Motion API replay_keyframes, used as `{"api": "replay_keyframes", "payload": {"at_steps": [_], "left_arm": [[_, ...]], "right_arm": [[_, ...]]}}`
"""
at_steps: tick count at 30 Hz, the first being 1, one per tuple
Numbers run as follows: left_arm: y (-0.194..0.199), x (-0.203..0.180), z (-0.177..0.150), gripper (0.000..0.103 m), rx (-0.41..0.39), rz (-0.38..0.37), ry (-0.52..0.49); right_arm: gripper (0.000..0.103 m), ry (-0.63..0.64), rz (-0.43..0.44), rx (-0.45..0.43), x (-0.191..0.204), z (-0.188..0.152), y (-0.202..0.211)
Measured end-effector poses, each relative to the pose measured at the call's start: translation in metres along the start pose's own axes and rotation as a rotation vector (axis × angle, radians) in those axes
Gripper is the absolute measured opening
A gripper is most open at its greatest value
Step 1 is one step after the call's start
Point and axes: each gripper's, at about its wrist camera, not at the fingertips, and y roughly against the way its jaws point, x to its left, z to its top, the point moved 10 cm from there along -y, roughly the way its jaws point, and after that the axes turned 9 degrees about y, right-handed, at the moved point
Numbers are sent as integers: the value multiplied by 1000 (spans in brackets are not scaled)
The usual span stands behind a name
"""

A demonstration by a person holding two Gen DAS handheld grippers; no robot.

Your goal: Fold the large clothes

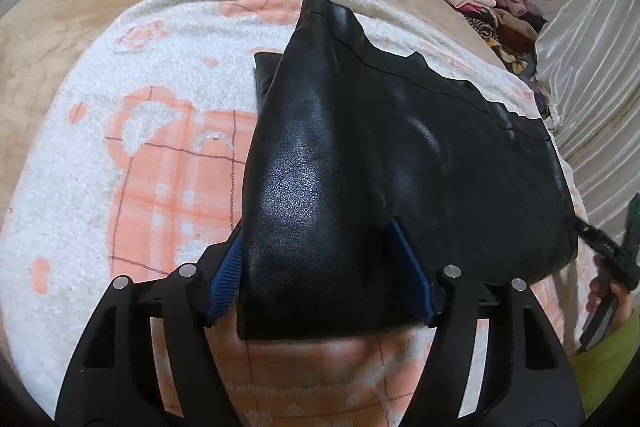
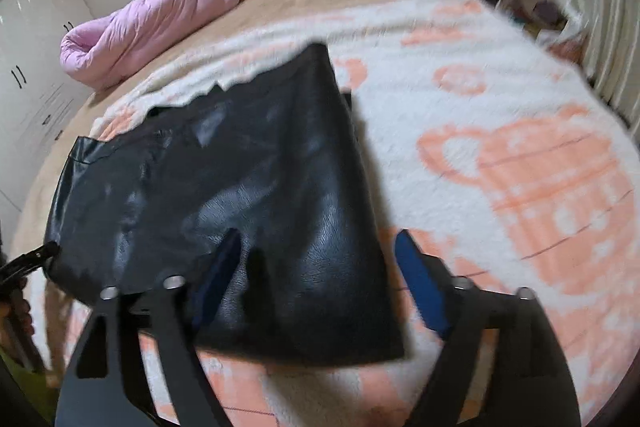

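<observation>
A black leather garment lies on a white and peach blanket on the bed. In the left wrist view my left gripper stands open, its blue pads on either side of a folded edge of the garment that lies between them. In the right wrist view the same garment lies across the blanket. My right gripper is open, with the garment's near corner between its fingers and touching the left pad. The right view is blurred.
A pink padded jacket lies at the far side of the tan bedcover. A pile of mixed clothes sits at the far right by a white curtain. White cupboards stand to the left.
</observation>
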Motion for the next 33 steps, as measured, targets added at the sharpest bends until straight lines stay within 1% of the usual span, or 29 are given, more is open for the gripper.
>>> {"api": "replay_keyframes", "payload": {"at_steps": [2, 3, 5, 8, 13, 17, 24, 25, 26, 27, 28, 29, 31, 33], "left_arm": [[3, -1, 0, 64, -6, 11, -10], [5, -1, 0, 65, -13, 16, -17], [11, -6, 2, 77, -26, 12, -29], [20, -12, 5, 83, -49, 18, -56], [31, -18, 7, 93, -72, 17, -68], [35, -14, 9, 93, -82, 34, -67], [41, 6, 11, 93, -93, 54, -38], [41, 9, 11, 94, -91, 55, -33], [41, 12, 11, 93, -89, 53, -25], [41, 13, 11, 93, -89, 51, -21], [40, 17, 12, 93, -86, 50, -14], [39, 18, 12, 93, -83, 47, -10], [36, 21, 13, 93, -71, 34, 5], [34, 21, 15, 93, -65, 9, 15]], "right_arm": [[91, 22, -24, -41, 5, 6, 13], [91, 33, -27, -61, 9, 9, 18], [94, 60, -8, -92, 22, 16, 30], [95, 103, 26, -112, 46, 22, 36], [96, 183, 74, -119, 90, 27, 42], [96, 234, 127, -117, 128, 27, 45], [95, 312, 166, -115, 175, 27, 39], [92, 319, 163, -113, 177, 26, 38], [74, 337, 163, -100, 184, 23, 33], [62, 348, 165, -80, 190, 20, 29], [43, 353, 163, -66, 193, 18, 26], [34, 359, 164, -50, 197, 14, 22], [31, 365, 168, -34, 204, 8, 16], [30, 378, 164, -19, 210, 2, 11]]}}
